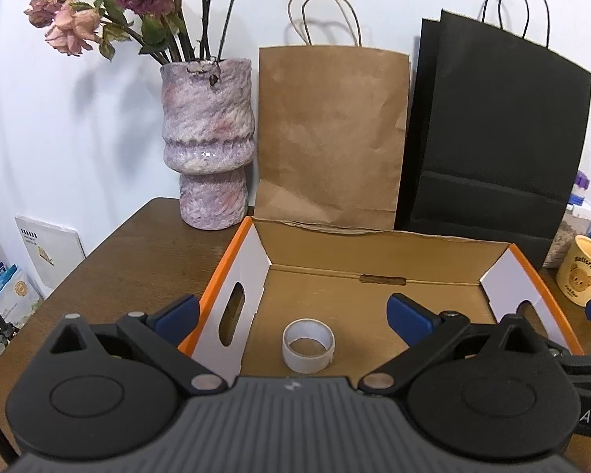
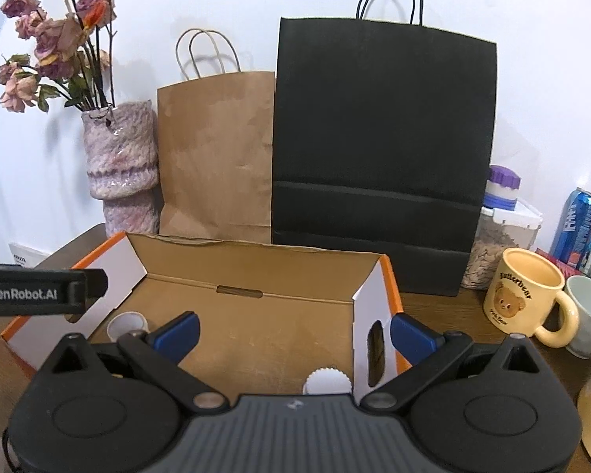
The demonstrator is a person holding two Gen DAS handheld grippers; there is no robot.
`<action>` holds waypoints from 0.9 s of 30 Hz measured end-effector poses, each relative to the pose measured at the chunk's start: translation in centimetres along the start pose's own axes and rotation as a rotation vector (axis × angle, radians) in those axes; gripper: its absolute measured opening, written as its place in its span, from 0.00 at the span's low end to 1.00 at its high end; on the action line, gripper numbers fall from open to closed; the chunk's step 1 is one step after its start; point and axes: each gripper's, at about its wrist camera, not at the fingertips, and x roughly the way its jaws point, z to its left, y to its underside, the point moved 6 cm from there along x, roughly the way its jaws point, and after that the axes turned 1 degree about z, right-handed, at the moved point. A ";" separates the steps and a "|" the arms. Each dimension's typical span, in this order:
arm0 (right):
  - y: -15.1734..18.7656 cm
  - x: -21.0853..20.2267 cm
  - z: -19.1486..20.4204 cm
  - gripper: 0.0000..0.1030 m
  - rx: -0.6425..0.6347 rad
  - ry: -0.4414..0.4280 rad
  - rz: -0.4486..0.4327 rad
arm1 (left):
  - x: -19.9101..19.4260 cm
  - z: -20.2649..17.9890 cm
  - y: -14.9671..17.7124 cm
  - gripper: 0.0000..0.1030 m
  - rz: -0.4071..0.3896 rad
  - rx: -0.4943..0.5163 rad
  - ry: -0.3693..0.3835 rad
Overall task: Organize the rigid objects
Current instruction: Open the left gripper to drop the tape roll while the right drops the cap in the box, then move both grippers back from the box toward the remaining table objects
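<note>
Hovering over the open cardboard box [image 1: 382, 260], left gripper [image 1: 293, 315] is sitting with its blue fingers [image 1: 177, 313] spread wide apart and holding nothing. A roll of white tape [image 1: 308, 346] is standing on the box floor, near the front wall, between the two fingers but touching neither. Right gripper [image 2: 294, 335] is also sitting spread apart and empty, straddling the box's right white end wall [image 2: 372, 339]: one finger inside the box, the other outside it. Just ahead of its body a white ridged cap [image 2: 327, 382] is lying on the box floor by that wall. The tape roll [image 2: 125, 325] is showing there too, at the left end of the box. Outside the box, on the brown table [image 1: 138, 260]: a yellow bear mug [image 2: 528, 295] right of it, a brown paper bag [image 1: 331, 138] and black paper bag [image 1: 492, 138] behind it, a vase [image 1: 209, 146] of dried roses at back left.
</note>
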 end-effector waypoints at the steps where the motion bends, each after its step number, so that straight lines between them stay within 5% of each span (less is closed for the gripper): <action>1: 0.1 -0.4 -0.1 1.00 0.001 0.002 -0.004 | -0.3 0.0 0.1 1.00 -0.004 0.003 0.003; 27: 3.5 -10.8 0.5 1.00 -0.018 -0.027 -0.074 | -9.1 2.9 2.6 1.00 -0.079 0.012 0.060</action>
